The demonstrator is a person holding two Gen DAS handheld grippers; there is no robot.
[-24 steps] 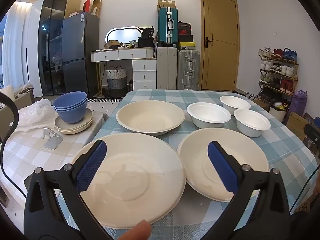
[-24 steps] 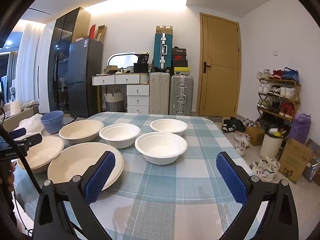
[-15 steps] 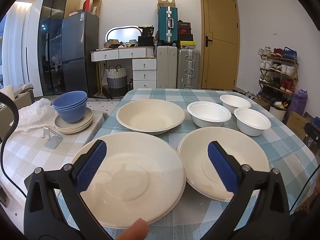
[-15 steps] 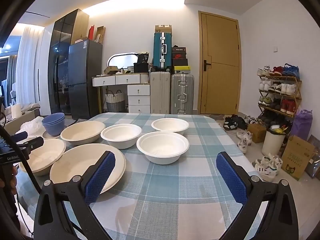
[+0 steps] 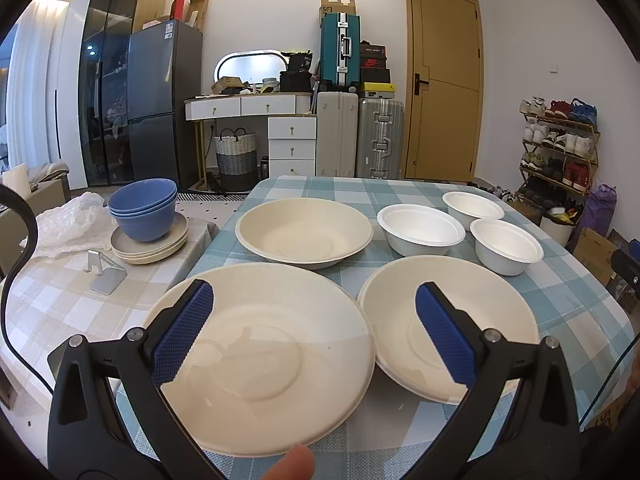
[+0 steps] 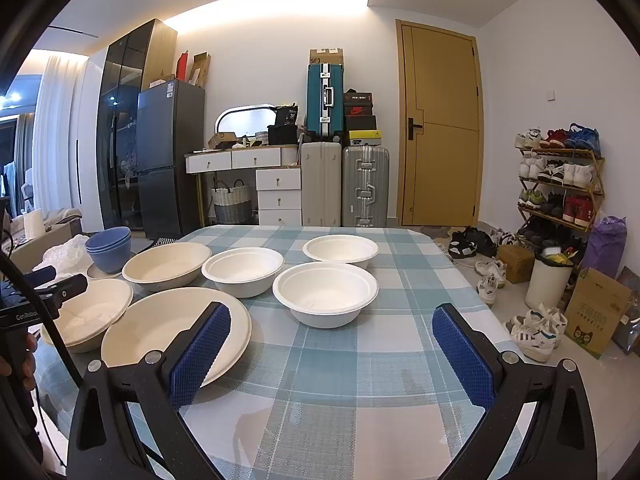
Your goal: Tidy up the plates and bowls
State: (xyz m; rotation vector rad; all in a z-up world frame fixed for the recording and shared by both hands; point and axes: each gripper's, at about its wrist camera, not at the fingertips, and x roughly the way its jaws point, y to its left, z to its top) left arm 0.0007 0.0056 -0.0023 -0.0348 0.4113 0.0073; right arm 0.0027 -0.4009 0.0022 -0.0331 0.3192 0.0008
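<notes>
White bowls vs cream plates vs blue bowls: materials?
White bowls: likely moulded pulp or foam, matte bright white with a rolled rim. Cream plates: probably bagasse-type fibre, dull off-white, faint sheen. Blue bowls: plastic or melamine by the look, smooth and uniformly coloured; ceramic not ruled out.

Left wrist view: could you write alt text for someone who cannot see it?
Seen from just behind an open left claw with blue pads, three cream plates and three white bowls sit on a table with a blue checked cloth. On a lower side table at left, blue bowls are stacked on plates.
</notes>
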